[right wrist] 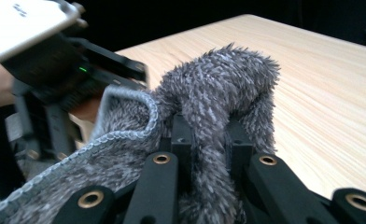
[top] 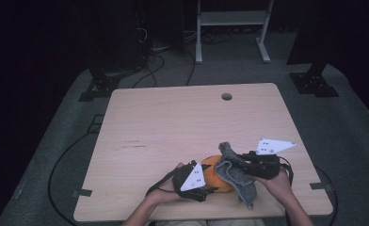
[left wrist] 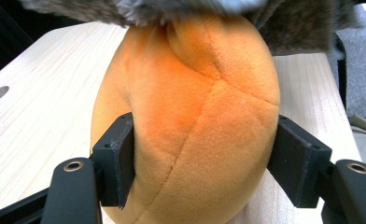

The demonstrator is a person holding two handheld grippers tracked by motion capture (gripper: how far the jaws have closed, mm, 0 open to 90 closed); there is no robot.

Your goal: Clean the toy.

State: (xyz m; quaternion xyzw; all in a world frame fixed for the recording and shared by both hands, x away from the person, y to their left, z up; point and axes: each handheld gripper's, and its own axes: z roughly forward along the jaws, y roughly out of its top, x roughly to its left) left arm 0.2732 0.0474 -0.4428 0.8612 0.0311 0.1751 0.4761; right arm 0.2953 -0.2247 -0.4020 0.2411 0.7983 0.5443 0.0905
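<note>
Near edge of the wooden table (top: 173,117), left of centre: left hand (top: 166,190) wrapped around the left gripper (top: 206,181), grey three-cornered plate on top, jaws pointing right. Clamped on the orange plush ball (top: 216,175), one black pad pressed into each flank, seams of the orange plush ball (left wrist: 190,116) bulging between them in the left gripper view. Resting on the tabletop near the front edge, just left of the grey fabric and touching it.

Draped over the ball's far and right side: a grey furry sock (top: 236,174), one end sticking up toward the far side, the other hanging down toward the near edge. Ribbed hem curling open in the right gripper view, a fold of the grey furry sock (right wrist: 218,93) bunched and standing upright.

Right of that: right gripper (top: 241,162), jaws pointing left, pinched tight on that fold, pile squeezed between the two black jaws. Right hand (top: 279,181) behind it, near the table's right front corner.

Far right of the tabletop: a round cable hole (top: 227,96), well apart from everything.
</note>
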